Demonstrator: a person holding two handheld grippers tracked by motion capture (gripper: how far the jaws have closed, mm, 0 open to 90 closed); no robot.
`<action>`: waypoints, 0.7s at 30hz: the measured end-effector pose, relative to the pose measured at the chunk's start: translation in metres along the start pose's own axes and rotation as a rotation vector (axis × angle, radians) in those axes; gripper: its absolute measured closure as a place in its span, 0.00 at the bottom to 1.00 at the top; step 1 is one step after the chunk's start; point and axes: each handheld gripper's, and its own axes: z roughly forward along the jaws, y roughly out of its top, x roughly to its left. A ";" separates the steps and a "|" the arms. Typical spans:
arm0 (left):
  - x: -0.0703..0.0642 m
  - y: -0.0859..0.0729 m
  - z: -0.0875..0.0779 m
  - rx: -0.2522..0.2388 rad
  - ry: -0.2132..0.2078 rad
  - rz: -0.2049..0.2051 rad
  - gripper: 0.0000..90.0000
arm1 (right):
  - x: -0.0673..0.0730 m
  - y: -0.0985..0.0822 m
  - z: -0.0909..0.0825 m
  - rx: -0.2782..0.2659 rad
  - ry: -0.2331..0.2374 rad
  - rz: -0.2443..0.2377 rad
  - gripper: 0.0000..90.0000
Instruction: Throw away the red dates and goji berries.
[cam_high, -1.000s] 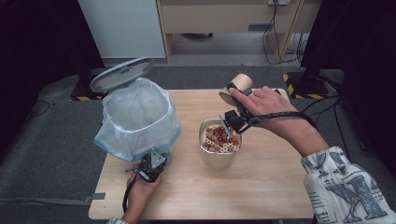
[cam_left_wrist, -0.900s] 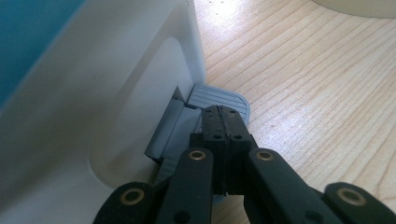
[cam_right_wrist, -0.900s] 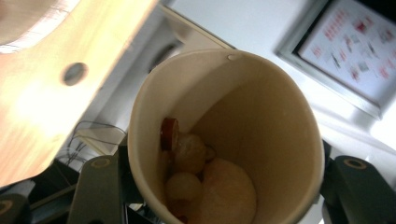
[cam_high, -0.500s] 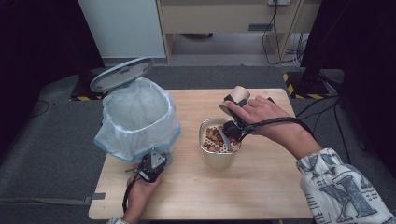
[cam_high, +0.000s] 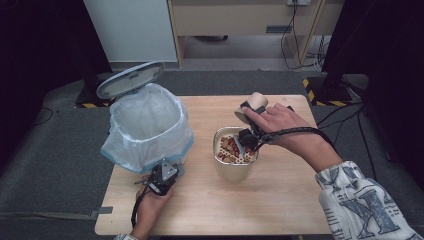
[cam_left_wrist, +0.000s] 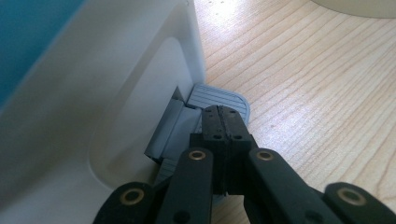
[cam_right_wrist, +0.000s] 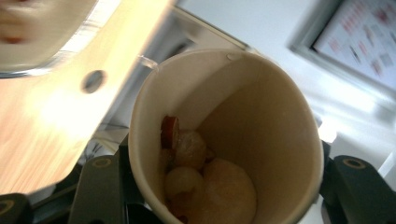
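Bin (cam_high: 148, 125) left — container (cam_high: 234, 160) right

Light wooden counter (cam_high: 280, 200) carrying 2 items: a white pedal bin (cam_high: 150, 131) lined with a clear bag at left, and a metal container (cam_high: 232, 167) near centre.

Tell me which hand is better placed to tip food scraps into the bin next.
Right. The right gripper is shut on the paper cup of scraps beside the metal pot; the left gripper, jaws shut, presses the bin's pedal.
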 end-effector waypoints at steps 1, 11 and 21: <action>0.000 0.000 0.000 -0.001 0.000 0.001 0.99 | -0.001 0.000 0.000 -0.005 -0.004 0.027 0.44; 0.000 0.000 0.000 -0.001 0.000 -0.001 0.99 | -0.001 0.001 -0.005 -0.024 0.011 0.017 0.44; 0.000 0.000 0.000 0.000 0.001 0.000 0.99 | -0.014 -0.011 -0.009 -0.060 0.011 0.165 0.44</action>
